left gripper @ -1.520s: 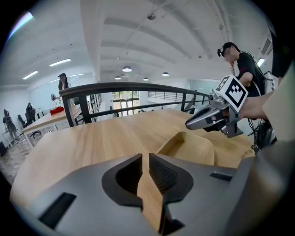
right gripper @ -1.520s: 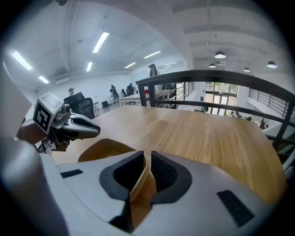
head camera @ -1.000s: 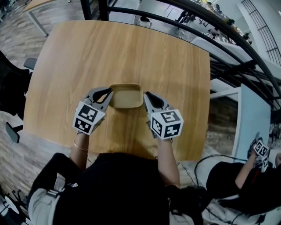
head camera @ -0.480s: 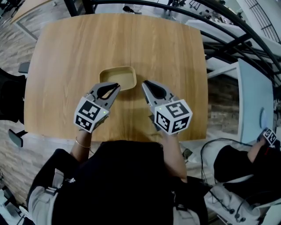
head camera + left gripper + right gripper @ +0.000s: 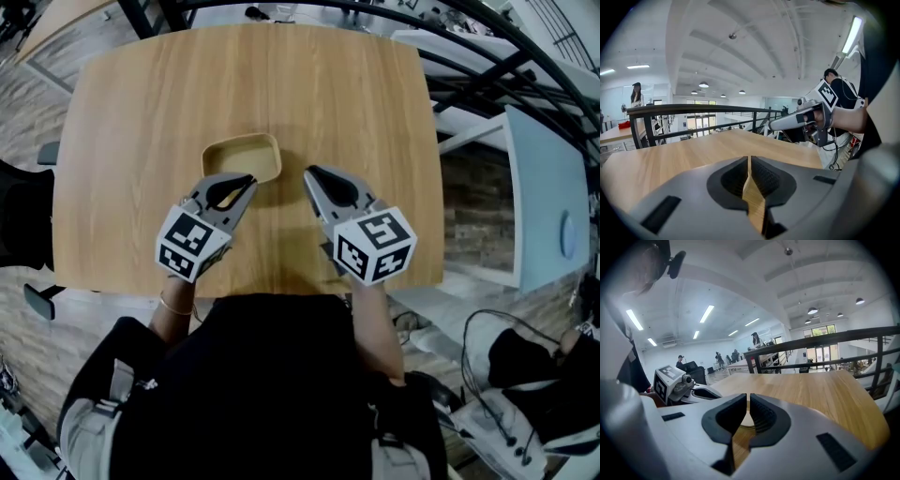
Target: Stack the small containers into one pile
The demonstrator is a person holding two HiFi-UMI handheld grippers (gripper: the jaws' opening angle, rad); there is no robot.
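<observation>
Table: light wood-grain top, rounded corners, seen from above. Carries one tan container, shallow, rectangular with rounded corners, open side up, lying flat on the wood. It sits just beyond the tips of the left gripper, and ahead and to the left of the right gripper. Whether others are nested inside cannot be told.
</observation>
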